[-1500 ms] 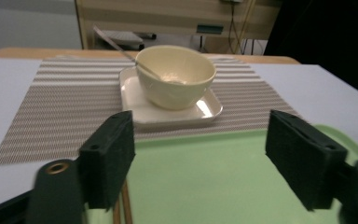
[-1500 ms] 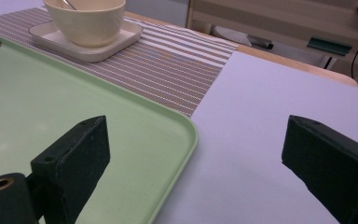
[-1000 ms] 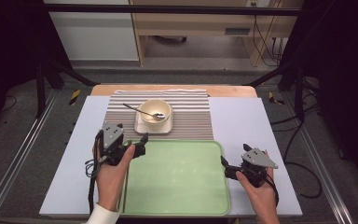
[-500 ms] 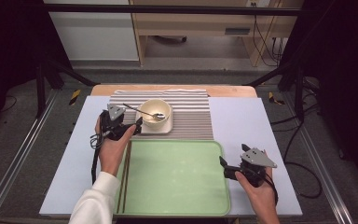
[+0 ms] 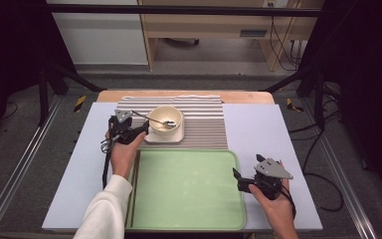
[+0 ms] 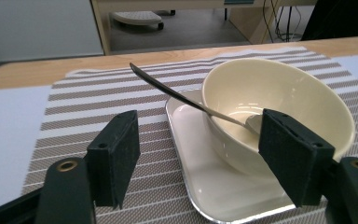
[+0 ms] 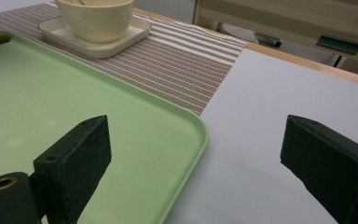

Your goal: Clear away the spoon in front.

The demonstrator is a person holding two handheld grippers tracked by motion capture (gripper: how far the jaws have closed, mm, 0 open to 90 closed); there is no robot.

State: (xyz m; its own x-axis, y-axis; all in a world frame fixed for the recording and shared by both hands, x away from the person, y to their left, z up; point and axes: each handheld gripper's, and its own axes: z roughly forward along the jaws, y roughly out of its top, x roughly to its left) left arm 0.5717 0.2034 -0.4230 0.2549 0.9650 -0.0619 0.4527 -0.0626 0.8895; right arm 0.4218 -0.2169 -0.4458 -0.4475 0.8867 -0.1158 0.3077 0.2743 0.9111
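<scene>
High view is showing the left hand-held gripper [image 5: 140, 131] lying just beside the square white saucer [image 5: 165, 135], which is sitting on the brown striped cloth placemat [image 5: 204, 124] at the far side of the worktop [image 5: 268, 129]. Its 2 jaws are standing spread, gripping nothing. A round cream ceramic bowl [image 5: 165, 118] is resting on the saucer, with a metal spoon [image 5: 154, 119] leaning inside. The right hand-held gripper [image 5: 237, 178] is hovering with spread jaws over the right edge of the light green plastic tray [image 5: 189, 199].

Hand-held gripper [image 7: 196, 172] jaws apart over green tray [image 7: 121, 121] corner, cream bowl [image 7: 95, 18] beyond, contents unclear
</scene>
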